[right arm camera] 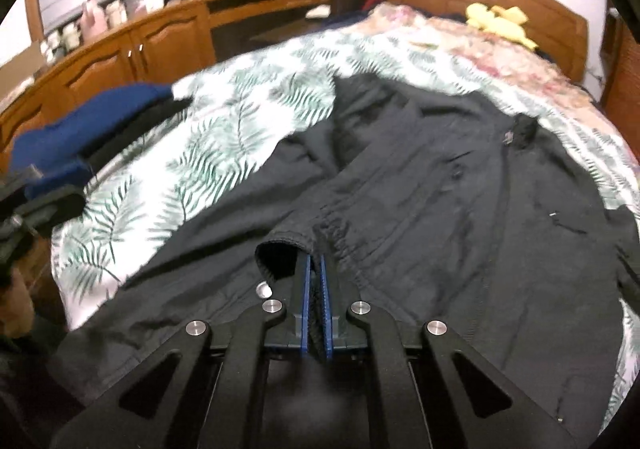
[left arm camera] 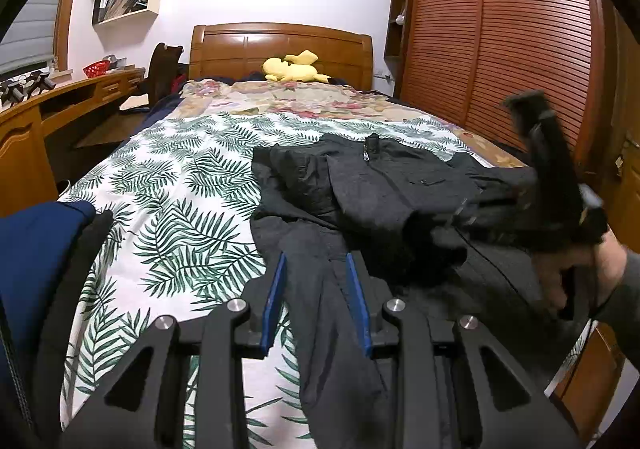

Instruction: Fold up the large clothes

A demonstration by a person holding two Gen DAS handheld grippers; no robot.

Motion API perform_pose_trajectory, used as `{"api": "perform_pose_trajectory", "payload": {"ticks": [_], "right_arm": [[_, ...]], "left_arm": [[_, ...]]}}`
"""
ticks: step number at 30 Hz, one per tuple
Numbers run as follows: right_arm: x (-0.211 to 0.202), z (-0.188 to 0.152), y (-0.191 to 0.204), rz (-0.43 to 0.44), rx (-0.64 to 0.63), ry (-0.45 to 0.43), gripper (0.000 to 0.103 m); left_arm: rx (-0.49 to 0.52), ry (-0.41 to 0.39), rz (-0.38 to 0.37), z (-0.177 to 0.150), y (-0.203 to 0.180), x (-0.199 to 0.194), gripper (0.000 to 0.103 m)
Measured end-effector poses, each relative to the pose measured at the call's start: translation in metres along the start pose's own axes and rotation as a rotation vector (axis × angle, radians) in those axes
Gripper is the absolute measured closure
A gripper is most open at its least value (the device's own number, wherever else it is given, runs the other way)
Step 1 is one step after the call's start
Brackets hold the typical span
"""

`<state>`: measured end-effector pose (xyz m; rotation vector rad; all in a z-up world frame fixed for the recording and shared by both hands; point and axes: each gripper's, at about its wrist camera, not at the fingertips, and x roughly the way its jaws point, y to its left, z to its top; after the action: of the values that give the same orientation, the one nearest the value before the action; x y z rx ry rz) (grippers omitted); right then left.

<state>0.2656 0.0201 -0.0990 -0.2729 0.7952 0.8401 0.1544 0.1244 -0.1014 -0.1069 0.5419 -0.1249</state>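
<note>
Leaf-print bedspread (left arm camera: 180, 185) under dark jacket (left arm camera: 380, 177)

Even indoor light, glaring far wall, fisheye-bent edges (right view motion-blurred).

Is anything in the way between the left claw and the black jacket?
No, nothing visible. The left claw sits partly open right over the black jacket on the leaf-print bedspread. The right claw is already shut on a sleeve cuff.
</note>
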Motion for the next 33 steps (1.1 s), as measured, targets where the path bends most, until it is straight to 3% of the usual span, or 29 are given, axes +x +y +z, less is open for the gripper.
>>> {"api": "perform_pose_trajectory", "payload": {"ticks": [8,18,23,33], "right_arm": [[-0.086,0.003,-0.016,-0.014,0.071,-0.203,0.101],[-0.165,-0.012,-0.026,-0.091,0.121,-0.344,0.101],[-0.173,-0.028,-0.043,-0.172,0.154,-0.331,0.101],[-0.132,-0.074,-0.118,-0.328,0.301,-0.204,0.101]], "left_arm": [[0.015,-0.007,-0.011,0.001,-0.011,0.001,0.074],[0.023,-0.001,-0.025,0.0,-0.021,0.006,0.074],[0.013,-0.007,-0.041,0.002,-0.028,0.004,0.074],[0.047,-0.052,-0.056,0.006,-0.05,0.006,0.074]]}}
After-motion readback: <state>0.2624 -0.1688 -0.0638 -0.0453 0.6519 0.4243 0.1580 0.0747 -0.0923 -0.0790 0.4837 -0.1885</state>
